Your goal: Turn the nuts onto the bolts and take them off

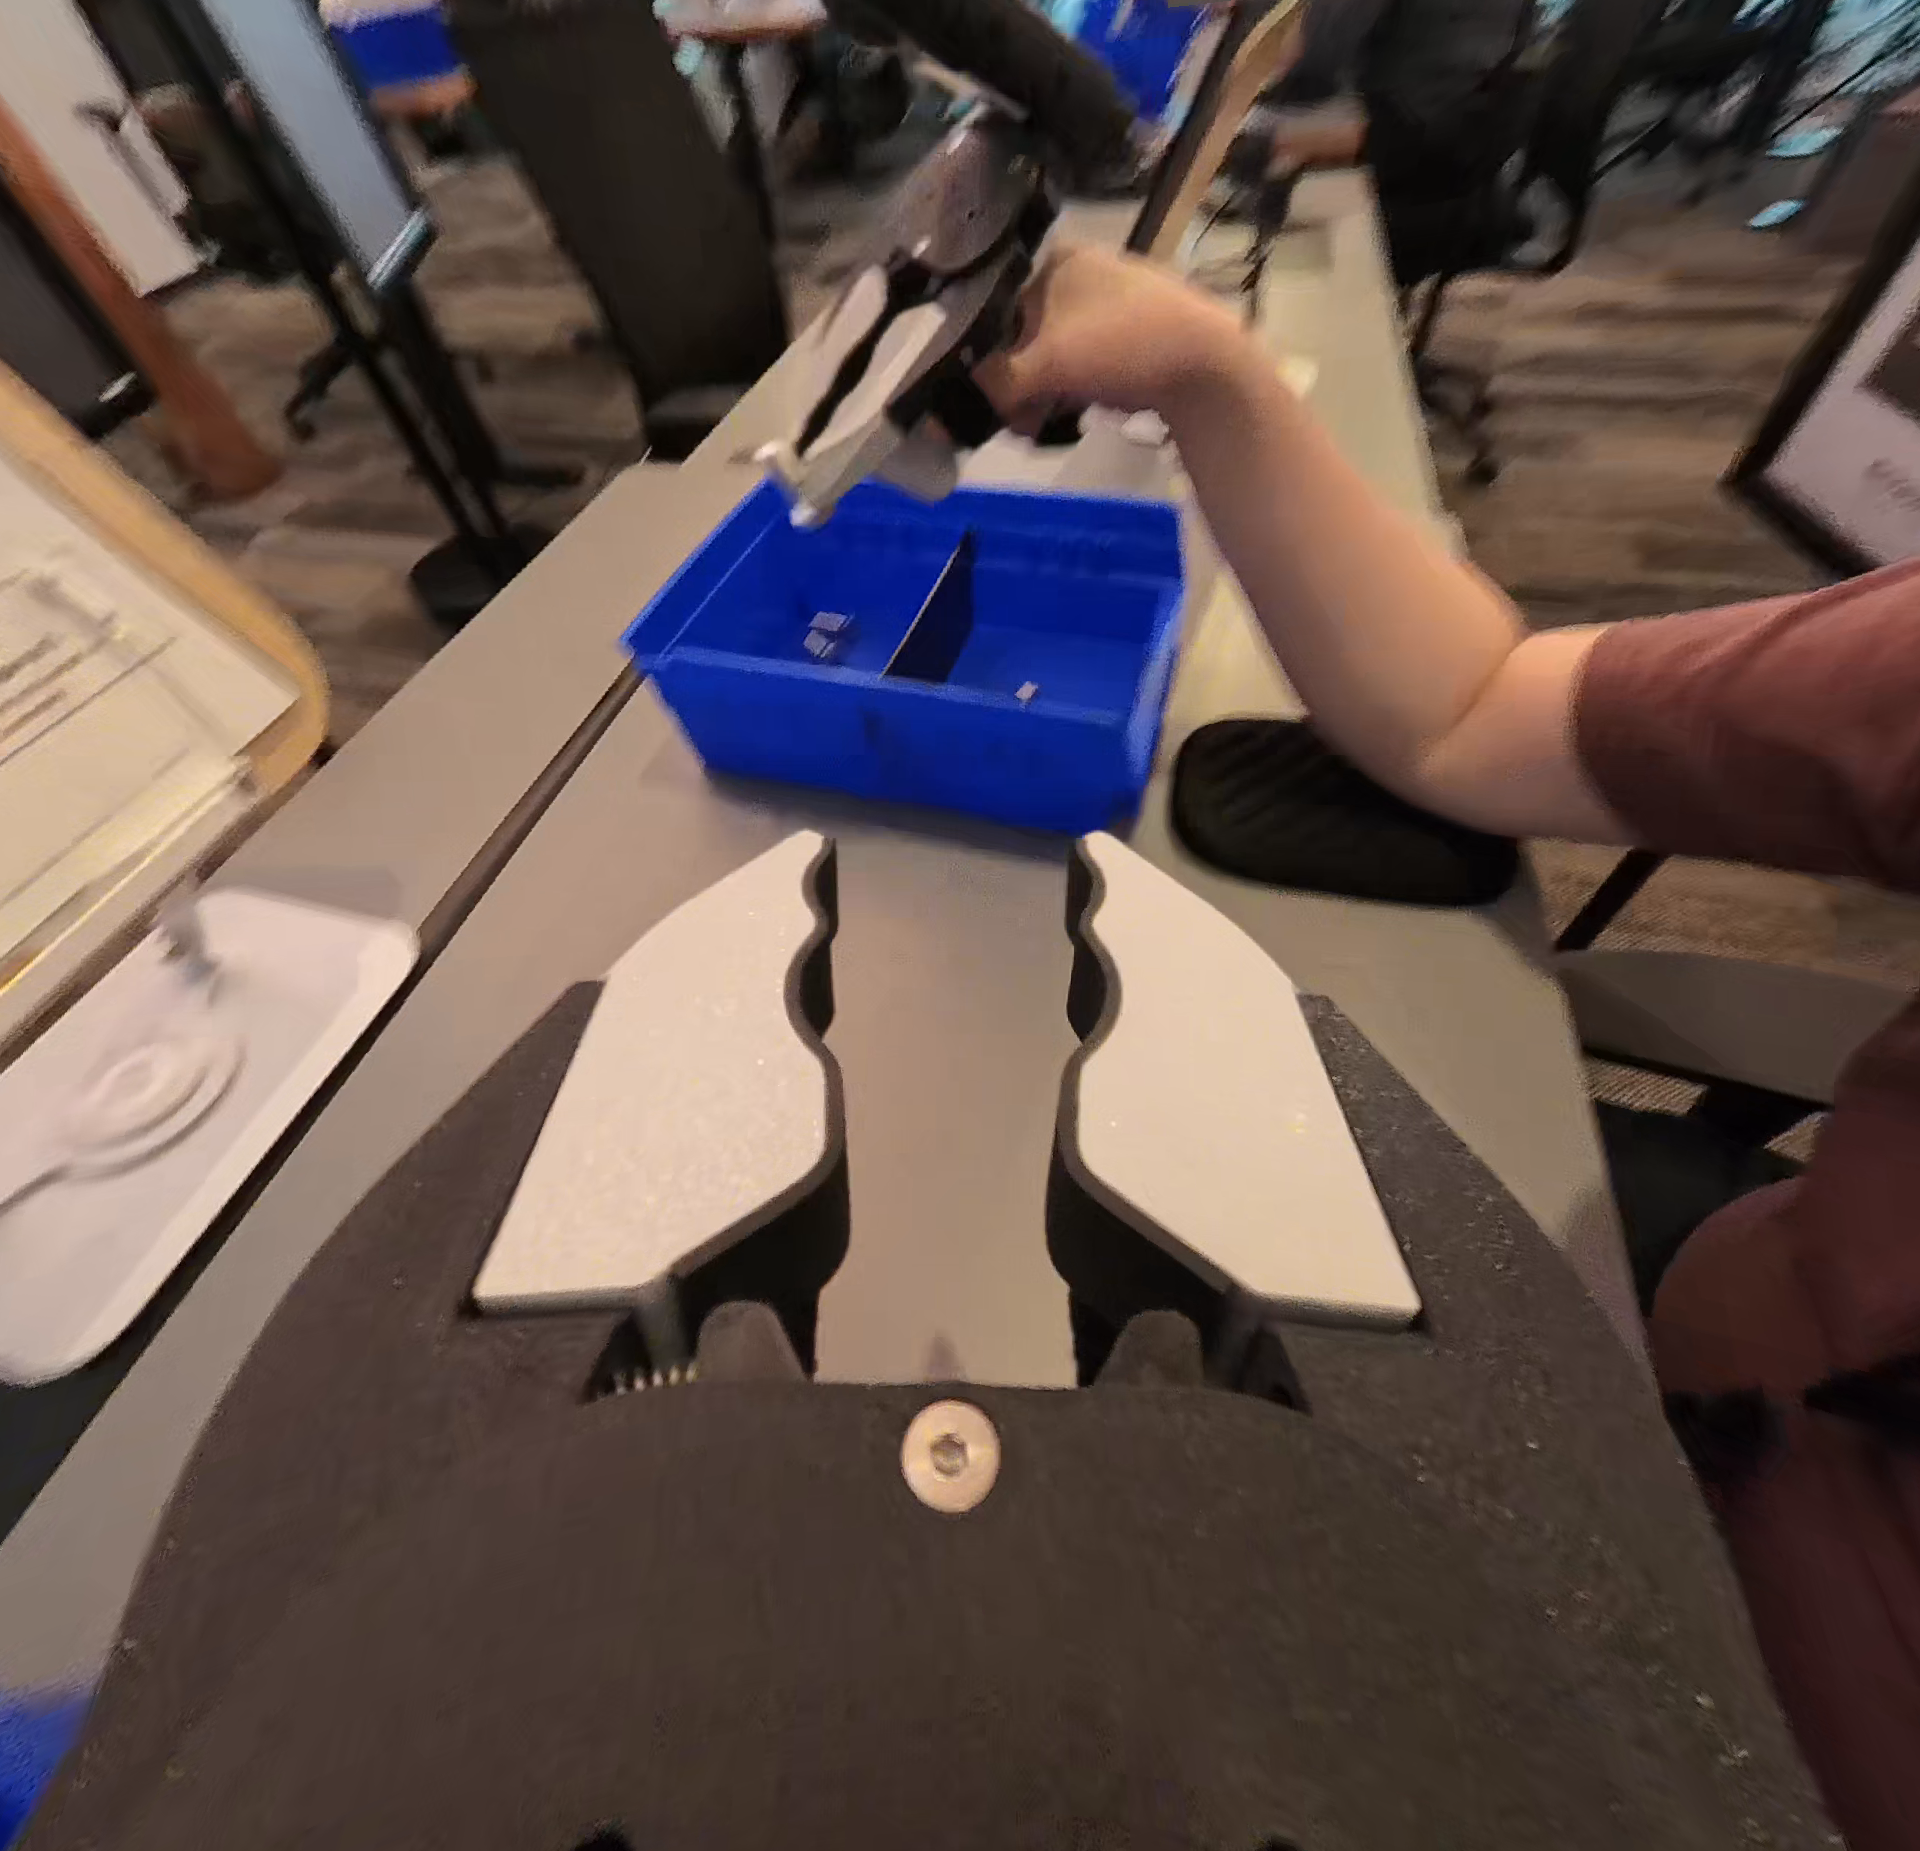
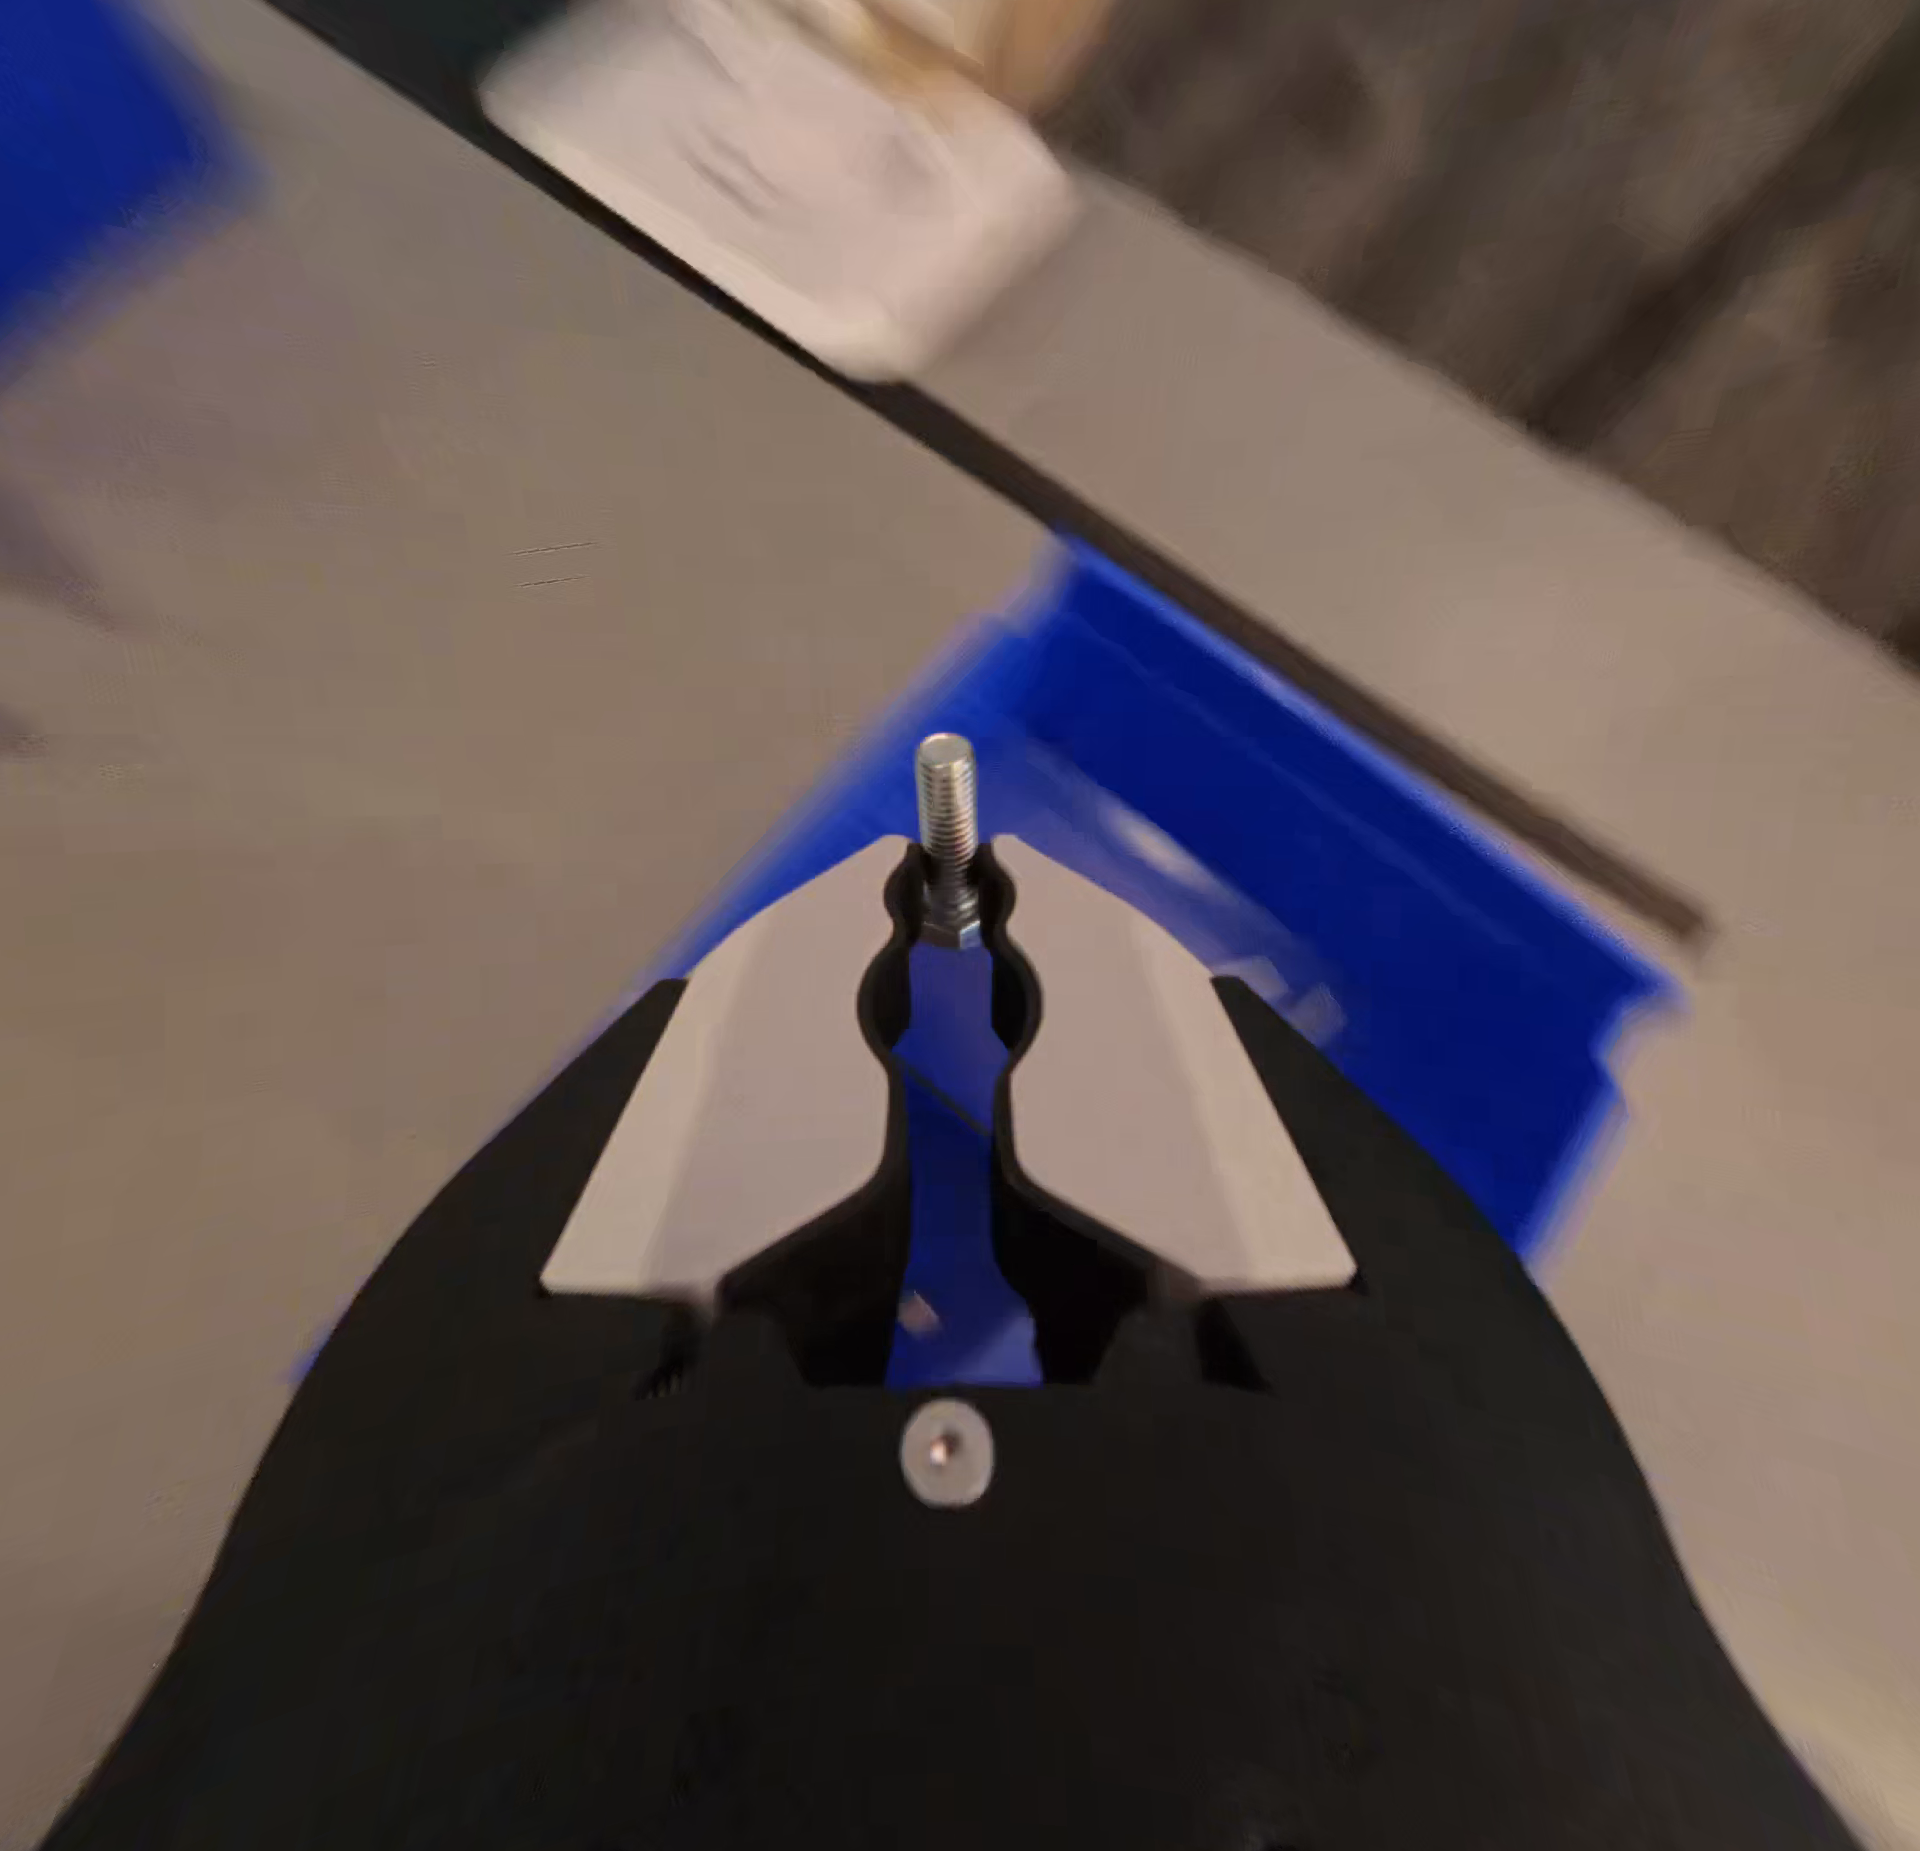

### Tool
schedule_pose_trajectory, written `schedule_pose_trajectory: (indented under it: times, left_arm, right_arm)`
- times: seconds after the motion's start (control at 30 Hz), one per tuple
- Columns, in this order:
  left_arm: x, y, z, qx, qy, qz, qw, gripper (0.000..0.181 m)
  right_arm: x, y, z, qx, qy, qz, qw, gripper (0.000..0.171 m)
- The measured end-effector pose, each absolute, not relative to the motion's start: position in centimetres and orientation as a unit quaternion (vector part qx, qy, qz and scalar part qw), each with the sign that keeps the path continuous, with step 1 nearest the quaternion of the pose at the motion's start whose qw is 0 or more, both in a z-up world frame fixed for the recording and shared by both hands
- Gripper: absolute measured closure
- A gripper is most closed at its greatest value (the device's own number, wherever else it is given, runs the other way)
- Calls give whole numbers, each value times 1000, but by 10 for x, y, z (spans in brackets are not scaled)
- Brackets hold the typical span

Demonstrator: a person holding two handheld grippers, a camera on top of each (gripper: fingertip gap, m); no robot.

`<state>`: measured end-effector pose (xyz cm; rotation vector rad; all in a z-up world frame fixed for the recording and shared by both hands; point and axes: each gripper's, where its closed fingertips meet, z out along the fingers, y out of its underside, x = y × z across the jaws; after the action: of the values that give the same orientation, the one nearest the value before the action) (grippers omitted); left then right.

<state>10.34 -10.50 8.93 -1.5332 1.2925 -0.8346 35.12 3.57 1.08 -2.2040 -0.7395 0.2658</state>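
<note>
My left gripper (image 1: 951, 851) is open and empty, low over the grey table in front of a blue bin (image 1: 914, 731). The bin has a dark divider; a few small metal nuts (image 1: 828, 632) lie in its left compartment and one small piece (image 1: 1027, 693) in the right. My right gripper (image 2: 954, 845) is shut on a silver bolt (image 2: 943, 799), gripping it near its head, threaded end pointing forward. In the left wrist view that gripper (image 1: 805, 497) hangs above the bin's far left corner, held by a person's hand (image 1: 1101, 347).
A white tray (image 1: 177, 1105) with a small metal part lies on the table (image 1: 499, 762) at left, papers on a wooden board behind it. A black pad (image 1: 1340, 814) lies right of the bin. Chairs and stands fill the floor beyond. The bin (image 2: 1299, 814) is blurred. Spacing between my two grippers at the tips: around 30 cm.
</note>
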Motion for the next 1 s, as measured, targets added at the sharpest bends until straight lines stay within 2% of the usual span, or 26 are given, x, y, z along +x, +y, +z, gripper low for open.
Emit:
schedule_pose_trajectory:
  times: [0.1, 0.2, 0.23, 0.33, 0.5, 0.7, 0.87, 0.93, 1.0]
  left_arm:
    - [77, -81, 78, -678, 509, -266, 459, 140]
    - [53, -68, 71, -708, 503, -219, 444, 143]
    - [42, -63, 69, -718, 500, -194, 444, 143]
    - [3, -47, 64, -753, 479, -112, 437, 143]
    - [-74, -25, 50, -831, 383, -52, 400, 147]
    - [-143, -3, 3, -909, 260, -60, 319, 152]
    - [-148, 0, -59, -955, 182, -133, 194, 154]
    - [-155, 3, -84, -966, 190, -90, 153, 160]
    - [-155, 7, -103, -970, 197, -60, 127, 158]
  right_arm:
    - [427, 51, -58, -947, -186, 14, 261, 160]
    - [436, 51, -88, -965, -157, 29, 208, 159]
    - [438, 54, -91, -968, -144, 26, 206, 157]
    - [443, 61, -87, -965, -133, 2, 224, 137]
    - [421, 68, -57, -943, -152, 33, 294, 136]
    - [393, 68, -45, -930, -202, 11, 308, 137]
    - [379, 68, -45, -924, -223, 5, 310, 136]
    - [378, 68, -46, -920, -242, -5, 309, 134]
    - [379, 69, -47, -917, -252, -23, 308, 134]
